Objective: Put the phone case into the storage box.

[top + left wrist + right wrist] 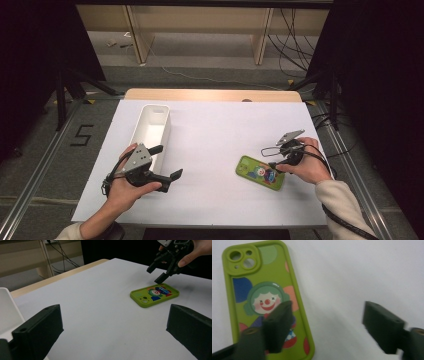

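Note:
A green phone case (256, 172) printed with a clown lies flat, camera holes up, on the white table (215, 130) at the right. My right gripper (274, 163) hovers open at the case's near end. In the right gripper view, one jaw of the right gripper (327, 325) hangs over the phone case (265, 301) and the other over bare table, with nothing pinched between them. My left gripper (168, 161) is open and holds nothing, at the left beside a white bin (150, 125). The left gripper view looks between the left gripper's (113, 335) jaws across to the phone case (155, 295) and the right gripper (155, 275).
The long white bin (7, 310) stands lengthwise at the table's left side, beside my left hand. A wooden strip edges the far side of the table. Black stands, cables and floor rails surround it.

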### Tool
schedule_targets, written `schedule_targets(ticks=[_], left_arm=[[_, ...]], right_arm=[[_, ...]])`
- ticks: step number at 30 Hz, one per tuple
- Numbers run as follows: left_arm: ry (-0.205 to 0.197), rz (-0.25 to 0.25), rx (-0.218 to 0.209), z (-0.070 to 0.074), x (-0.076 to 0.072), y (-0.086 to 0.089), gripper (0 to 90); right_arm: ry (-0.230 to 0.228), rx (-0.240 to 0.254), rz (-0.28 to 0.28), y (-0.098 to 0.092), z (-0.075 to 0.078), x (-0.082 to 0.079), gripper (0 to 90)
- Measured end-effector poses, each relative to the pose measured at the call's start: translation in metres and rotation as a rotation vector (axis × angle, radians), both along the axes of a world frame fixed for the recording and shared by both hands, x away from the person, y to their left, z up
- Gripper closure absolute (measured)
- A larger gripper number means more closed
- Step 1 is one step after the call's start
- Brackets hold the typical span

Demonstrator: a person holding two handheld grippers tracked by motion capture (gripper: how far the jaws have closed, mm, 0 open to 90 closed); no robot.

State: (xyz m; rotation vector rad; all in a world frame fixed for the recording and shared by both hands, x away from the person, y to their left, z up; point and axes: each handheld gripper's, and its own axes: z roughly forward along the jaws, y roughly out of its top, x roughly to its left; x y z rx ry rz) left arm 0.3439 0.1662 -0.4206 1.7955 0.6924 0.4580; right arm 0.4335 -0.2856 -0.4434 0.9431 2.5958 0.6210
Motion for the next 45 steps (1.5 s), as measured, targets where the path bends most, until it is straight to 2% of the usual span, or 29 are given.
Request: schedule_targets(ticks=[4, 15, 22, 23, 30, 34, 37, 45], left_arm=[[-0.003, 0.000, -0.003, 0.000, 0.000, 0.000, 0.0], [-0.003, -0.001, -0.001, 0.000, 0.000, 0.000, 0.0], [-0.003, -0.001, 0.001, 0.000, 0.000, 0.000, 0.0], [-0.004, -0.001, 0.001, 0.000, 0.000, 0.000, 0.0], [-0.003, -0.001, -0.002, 0.000, 0.000, 0.000, 0.0], [-0.003, -0.001, 0.000, 0.000, 0.000, 0.000, 0.0], [-0.002, -0.002, 0.000, 0.000, 0.000, 0.000, 0.0], [-0.002, -0.002, -0.001, 0.000, 0.000, 0.000, 0.0]], right_arm=[[0.009, -0.024, 0.082, 0.005, 0.004, -0.002, 11.4], [0.067, -0.070, 0.173, 0.025, 0.004, -0.005, 2.4], [0.095, -0.092, 0.191, 0.035, 0.002, -0.006, 0.8], [0.102, -0.100, 0.207, 0.040, 0.000, -0.006, 0.7], [0.132, -0.132, 0.229, 0.054, -0.007, -0.005, 0.6], [0.147, -0.152, 0.242, 0.058, -0.010, -0.005, 0.6], [0.149, -0.192, 0.247, 0.061, -0.012, -0.004, 0.6], [0.166, -0.227, 0.242, 0.064, -0.015, -0.003, 1.0]])
